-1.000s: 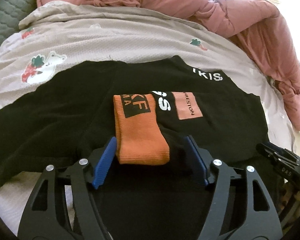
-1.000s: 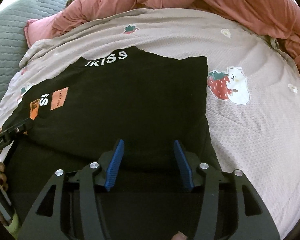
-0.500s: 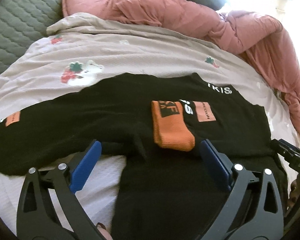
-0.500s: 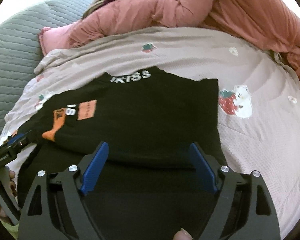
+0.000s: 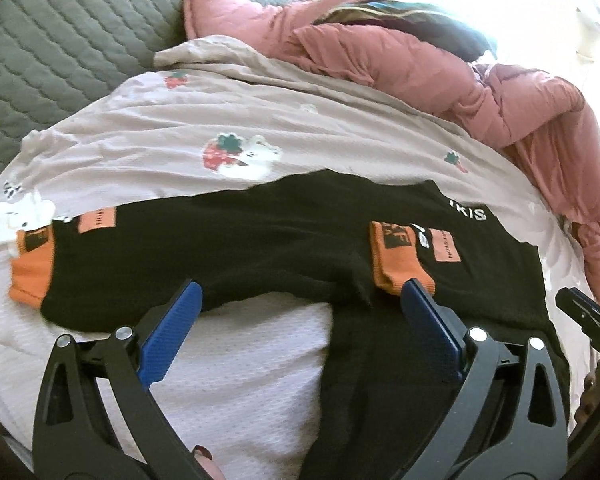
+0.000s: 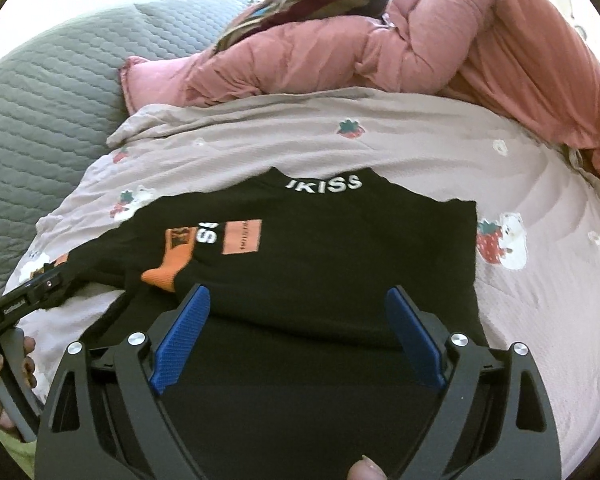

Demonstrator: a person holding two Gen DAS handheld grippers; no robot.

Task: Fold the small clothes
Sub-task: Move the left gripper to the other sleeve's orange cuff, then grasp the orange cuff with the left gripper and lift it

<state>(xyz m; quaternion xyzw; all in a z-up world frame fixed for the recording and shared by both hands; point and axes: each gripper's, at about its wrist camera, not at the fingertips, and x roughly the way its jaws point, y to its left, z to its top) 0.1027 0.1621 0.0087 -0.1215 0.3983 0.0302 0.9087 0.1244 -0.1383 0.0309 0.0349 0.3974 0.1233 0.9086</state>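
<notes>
A black sweater (image 5: 260, 240) with orange cuffs lies on the bed. One sleeve is folded over the body, its orange cuff (image 5: 398, 258) lying beside an orange patch (image 5: 446, 246). The other sleeve stretches left, ending in an orange cuff (image 5: 30, 276). My left gripper (image 5: 300, 312) is open and empty, over the sweater's lower edge. My right gripper (image 6: 300, 320) is open and empty, over the sweater's body (image 6: 360, 260). The folded cuff (image 6: 168, 266) shows at its left.
A beige sheet with strawberry prints (image 5: 240, 156) covers the bed. A pink duvet (image 5: 480, 92) is bunched at the back and right. A grey quilted headboard (image 5: 60, 40) stands at the far left. The other gripper (image 6: 16, 304) shows at the right wrist view's left edge.
Both grippers have opened wide and pulled back from the sweater. The left gripper let the folded cuff go and swung left, so the outstretched left sleeve came into view.
</notes>
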